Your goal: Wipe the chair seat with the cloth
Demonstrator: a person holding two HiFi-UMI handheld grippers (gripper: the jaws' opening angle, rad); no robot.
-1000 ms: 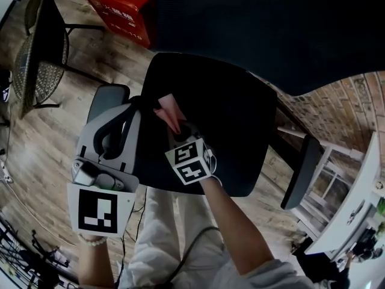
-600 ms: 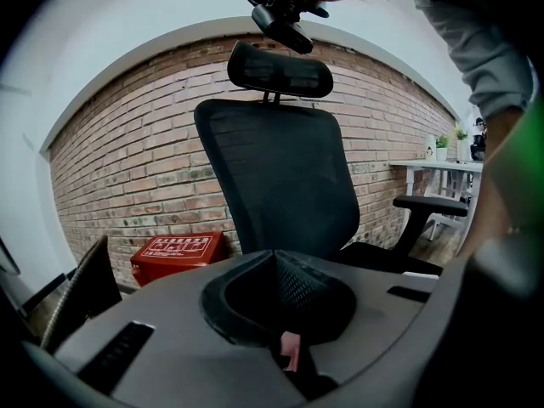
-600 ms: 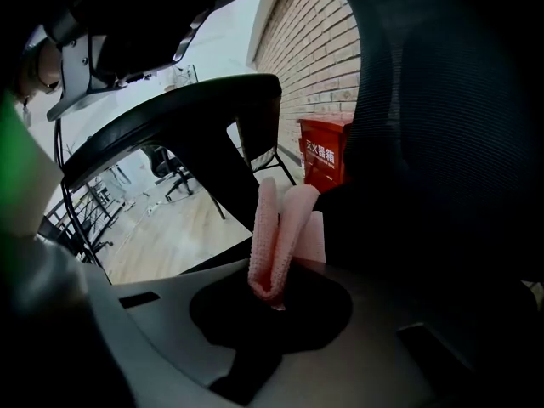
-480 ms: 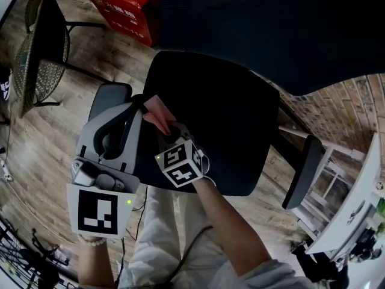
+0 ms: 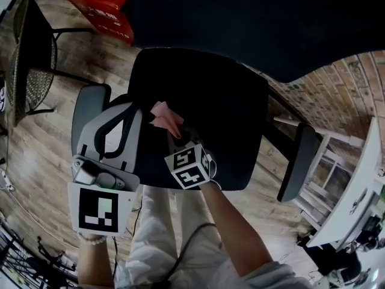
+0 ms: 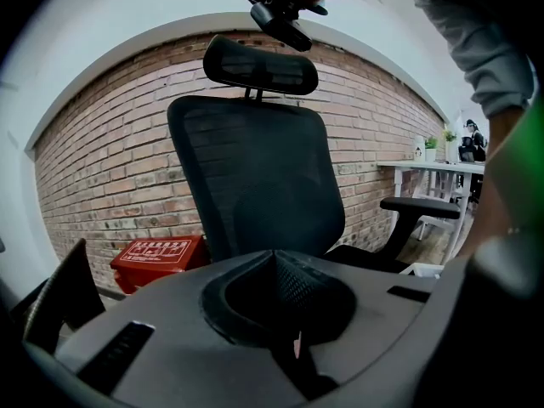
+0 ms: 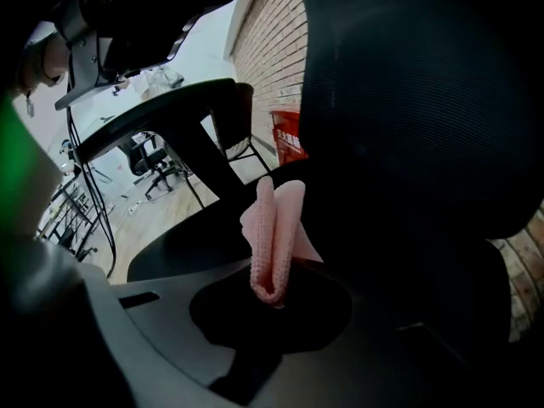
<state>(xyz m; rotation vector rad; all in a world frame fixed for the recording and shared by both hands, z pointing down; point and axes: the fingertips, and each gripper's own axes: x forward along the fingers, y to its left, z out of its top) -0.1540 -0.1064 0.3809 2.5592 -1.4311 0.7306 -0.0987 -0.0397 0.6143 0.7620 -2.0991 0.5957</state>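
Observation:
The black office chair seat (image 5: 210, 107) fills the middle of the head view. A folded pink cloth (image 5: 165, 118) lies on the seat's left part, and my right gripper (image 5: 175, 132) is shut on its near end. In the right gripper view the cloth (image 7: 274, 236) stands up from the shut jaws of the right gripper (image 7: 272, 289), with the seat (image 7: 183, 245) behind it. My left gripper (image 5: 133, 104) hovers at the seat's left edge beside the cloth. In the left gripper view its jaws look shut with nothing held by the left gripper (image 6: 276, 266).
The chair's backrest (image 6: 251, 177) and headrest (image 6: 259, 65) rise in front of a brick wall. Armrests stand at the left (image 5: 87, 110) and right (image 5: 298, 161). A red box (image 5: 99, 5) and a mesh chair (image 5: 33, 53) stand on the wooden floor to the left; a white desk (image 5: 355, 203) is at the right.
My right gripper slid the cloth left toward the seat's edge, then back to the right across the seat. The left gripper has stayed beside the seat.

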